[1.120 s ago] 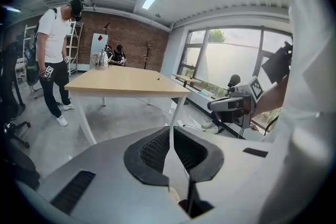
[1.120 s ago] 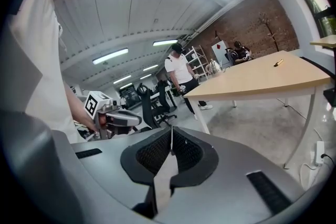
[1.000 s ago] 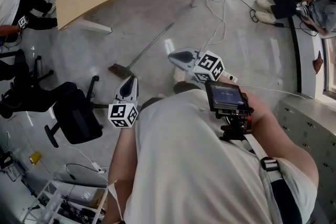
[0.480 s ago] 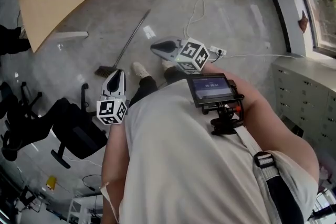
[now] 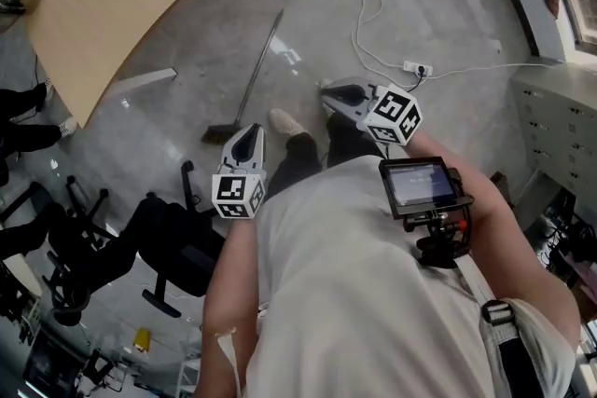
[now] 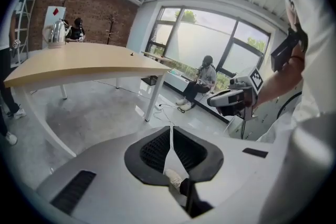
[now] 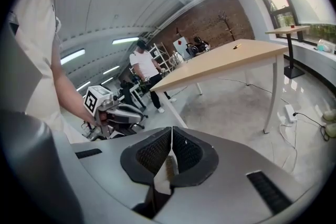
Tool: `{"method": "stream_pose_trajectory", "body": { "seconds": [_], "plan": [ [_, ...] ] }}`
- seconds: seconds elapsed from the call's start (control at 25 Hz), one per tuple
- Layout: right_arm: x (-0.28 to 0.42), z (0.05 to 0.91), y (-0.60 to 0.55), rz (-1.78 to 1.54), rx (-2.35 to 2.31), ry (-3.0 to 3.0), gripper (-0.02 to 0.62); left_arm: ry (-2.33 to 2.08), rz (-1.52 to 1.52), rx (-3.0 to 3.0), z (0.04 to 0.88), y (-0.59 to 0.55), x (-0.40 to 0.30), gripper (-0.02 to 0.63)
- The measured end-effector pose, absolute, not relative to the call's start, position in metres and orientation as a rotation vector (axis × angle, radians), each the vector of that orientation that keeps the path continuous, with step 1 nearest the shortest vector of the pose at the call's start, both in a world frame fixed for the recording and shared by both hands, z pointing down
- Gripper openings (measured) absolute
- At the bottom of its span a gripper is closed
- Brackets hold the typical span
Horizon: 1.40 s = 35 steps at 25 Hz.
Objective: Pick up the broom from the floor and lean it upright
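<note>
Currently the white left gripper, just tightening, and right gripper are clenched empty near the thin-handled, dark-bristled broom; unopened, they'd skid it.

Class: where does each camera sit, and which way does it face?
Head view: on the head, facing down at broom; shows torso, left gripper, right gripper.
Left gripper view: on that gripper, facing table; its shut jaws, right gripper show.
Right gripper view: likewise, facing table; shut jaws, left gripper show.
All share the table.

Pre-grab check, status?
Left gripper shut, empty, just closed further; right gripper shut, empty. Broom flat on floor, untouched. Office chair near its head.
</note>
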State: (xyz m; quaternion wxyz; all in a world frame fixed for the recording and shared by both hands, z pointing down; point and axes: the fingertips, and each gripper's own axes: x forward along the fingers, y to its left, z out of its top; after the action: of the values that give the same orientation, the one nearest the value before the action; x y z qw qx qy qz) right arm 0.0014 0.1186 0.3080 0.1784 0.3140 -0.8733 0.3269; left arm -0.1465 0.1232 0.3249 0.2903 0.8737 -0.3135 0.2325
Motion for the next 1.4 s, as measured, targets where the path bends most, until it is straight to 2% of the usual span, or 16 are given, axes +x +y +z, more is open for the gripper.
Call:
{"method": "stream_pose_trajectory", "body": {
  "seconds": [0.48, 0.8, 1.4],
  "plan": [
    [0.022, 0.395, 0.142, 1.110, 1.038, -2.353, 0.020, -0.707, 0.745, 2.358, 0.393, 0.126, -0.148, 0.009],
    [0.025, 0.456, 0.124, 1.077, 0.858, -2.391, 0.019, -0.739, 0.847, 2.245, 0.476, 0.131, -0.146, 0.008],
    [0.066, 0.600, 0.116, 1.139, 0.795, -2.325, 0.020, -0.694, 1.032, 2.147, 0.634, 0.127, -0.122, 0.006]
  ]
}}
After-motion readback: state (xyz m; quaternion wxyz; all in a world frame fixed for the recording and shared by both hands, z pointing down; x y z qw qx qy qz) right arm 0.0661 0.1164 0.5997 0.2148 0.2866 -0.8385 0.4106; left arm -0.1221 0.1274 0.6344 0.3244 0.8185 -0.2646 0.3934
